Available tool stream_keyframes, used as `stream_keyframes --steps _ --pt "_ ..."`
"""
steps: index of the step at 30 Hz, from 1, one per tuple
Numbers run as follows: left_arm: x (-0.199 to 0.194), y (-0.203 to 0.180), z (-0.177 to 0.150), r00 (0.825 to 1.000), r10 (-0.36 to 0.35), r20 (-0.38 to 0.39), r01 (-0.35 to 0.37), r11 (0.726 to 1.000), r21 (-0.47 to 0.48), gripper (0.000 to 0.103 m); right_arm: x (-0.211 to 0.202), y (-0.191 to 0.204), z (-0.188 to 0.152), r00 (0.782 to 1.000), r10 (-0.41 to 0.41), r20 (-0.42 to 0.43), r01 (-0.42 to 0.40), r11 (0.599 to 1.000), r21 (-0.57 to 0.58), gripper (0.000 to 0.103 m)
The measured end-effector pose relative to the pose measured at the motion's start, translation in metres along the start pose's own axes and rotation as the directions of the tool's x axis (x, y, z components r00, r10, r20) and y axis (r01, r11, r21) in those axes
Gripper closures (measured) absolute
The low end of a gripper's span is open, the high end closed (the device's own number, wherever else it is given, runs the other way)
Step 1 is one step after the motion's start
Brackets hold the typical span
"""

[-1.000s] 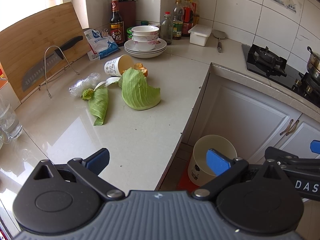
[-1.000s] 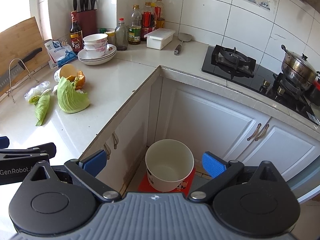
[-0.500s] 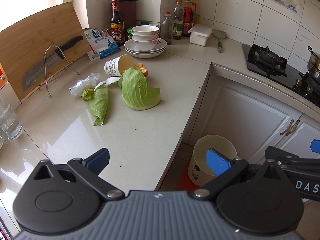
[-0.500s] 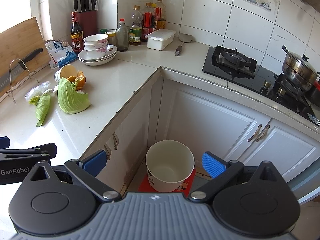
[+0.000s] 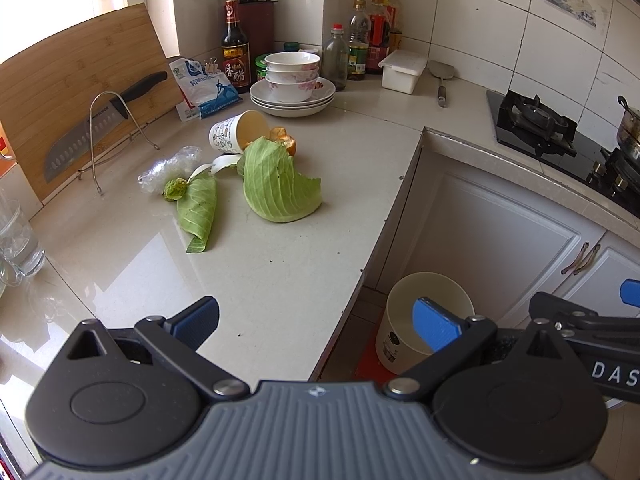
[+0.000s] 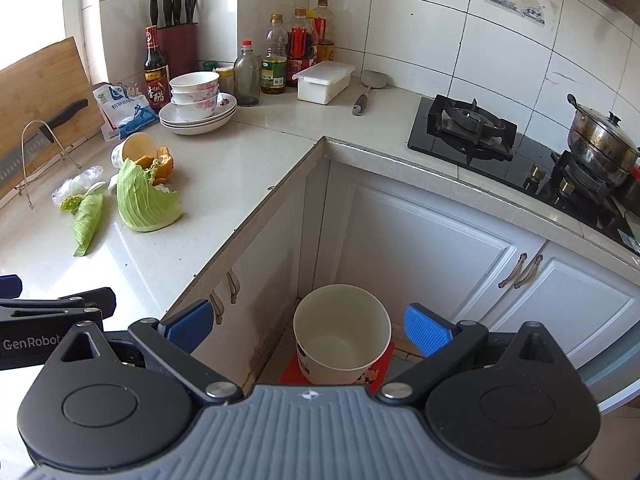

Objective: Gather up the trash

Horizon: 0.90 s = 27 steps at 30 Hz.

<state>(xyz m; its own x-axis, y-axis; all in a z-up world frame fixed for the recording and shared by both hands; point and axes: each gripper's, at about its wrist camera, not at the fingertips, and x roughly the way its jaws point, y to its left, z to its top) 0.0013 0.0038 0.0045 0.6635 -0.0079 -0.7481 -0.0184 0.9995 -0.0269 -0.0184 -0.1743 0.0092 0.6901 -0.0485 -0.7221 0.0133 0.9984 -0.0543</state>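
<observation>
Trash lies on the counter: a large cabbage leaf, a rolled cabbage leaf, a tipped paper cup, orange peel and a crumpled plastic wrap. A white bin stands on the floor in the cabinet corner. My left gripper is open and empty over the counter's front edge. My right gripper is open and empty above the bin.
Stacked bowls on plates, bottles, a knife block, a cutting board with a knife and a white box line the back. A glass stands at the left. A stove with a pot is at the right.
</observation>
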Motion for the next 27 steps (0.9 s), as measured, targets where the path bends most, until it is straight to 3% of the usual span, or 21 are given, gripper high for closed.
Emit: stream_keyframes --steps 27 --pt "-0.0029 -0.0084 -0.0012 1.000 0.021 0.005 -0.021 1.000 -0.014 0.001 -0.0019 -0.0097 -0.0013 0.996 0.072 0.051 -0.070 0.997 -0.041 0.000"
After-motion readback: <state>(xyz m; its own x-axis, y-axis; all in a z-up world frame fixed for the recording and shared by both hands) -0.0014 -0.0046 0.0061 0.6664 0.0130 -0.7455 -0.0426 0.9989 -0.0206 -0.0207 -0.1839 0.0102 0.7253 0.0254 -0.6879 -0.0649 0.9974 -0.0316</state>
